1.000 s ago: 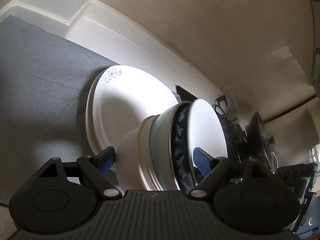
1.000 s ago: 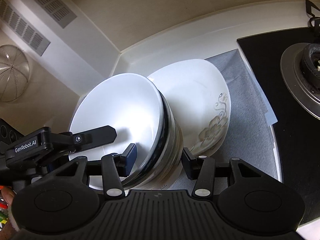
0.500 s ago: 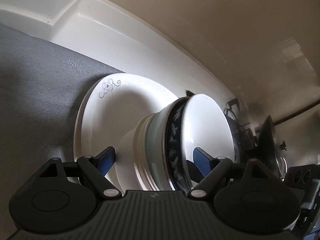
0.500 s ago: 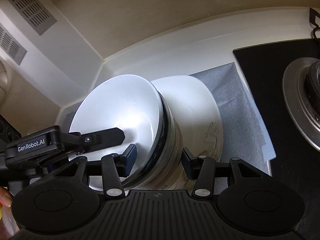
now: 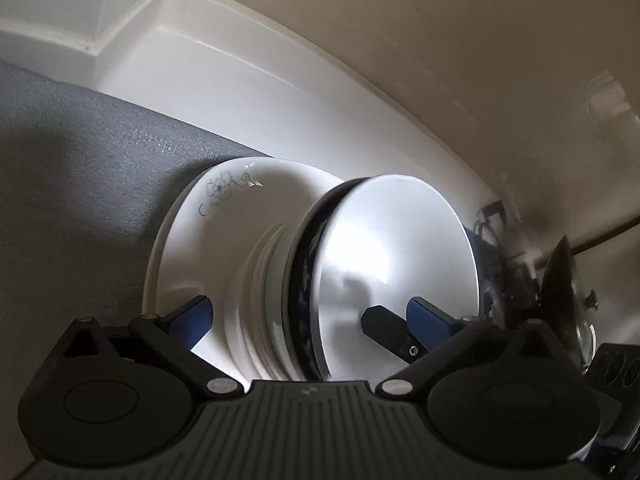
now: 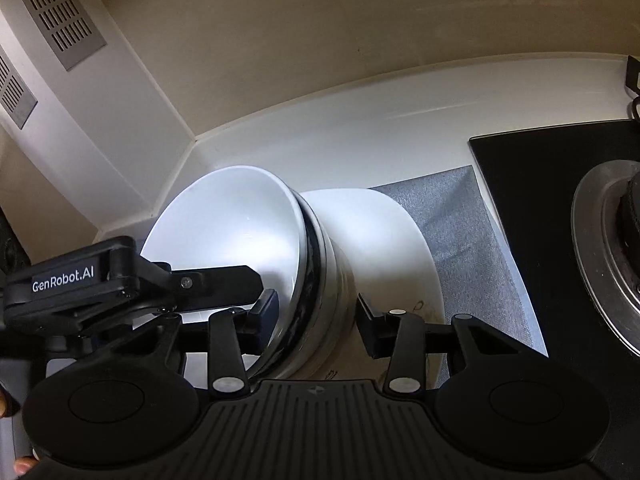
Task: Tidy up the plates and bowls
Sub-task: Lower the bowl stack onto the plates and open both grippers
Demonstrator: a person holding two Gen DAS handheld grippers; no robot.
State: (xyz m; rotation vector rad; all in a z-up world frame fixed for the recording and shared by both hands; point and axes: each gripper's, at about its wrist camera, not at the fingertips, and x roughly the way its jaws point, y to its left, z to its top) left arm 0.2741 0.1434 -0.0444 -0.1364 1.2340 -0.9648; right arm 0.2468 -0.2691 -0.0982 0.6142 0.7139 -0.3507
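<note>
A stack of nested bowls (image 5: 392,264), white on top with a dark blue patterned one (image 5: 304,300) beneath, rests on a stack of white plates (image 5: 224,216) with a flower print. My left gripper (image 5: 312,320) straddles the bowl stack, one finger outside and one inside the top bowl. My right gripper (image 6: 316,320) straddles the same bowl stack (image 6: 240,224) from the other side, over the plates (image 6: 392,248). The left gripper's finger (image 6: 216,280) shows inside the top bowl. Both grippers' jaws are wide around the stack; whether the pads press it is unclear.
The plates sit on a grey mat (image 5: 80,168) (image 6: 464,216) on a white counter by the wall corner. A black hob (image 6: 560,200) with a burner (image 6: 612,256) lies right of the mat. A vent grille (image 6: 56,12) is on the wall.
Both views have moved lower and closer along the dishes. The plates look flatter on the mat. The grippers still straddle the bowl stack.
</note>
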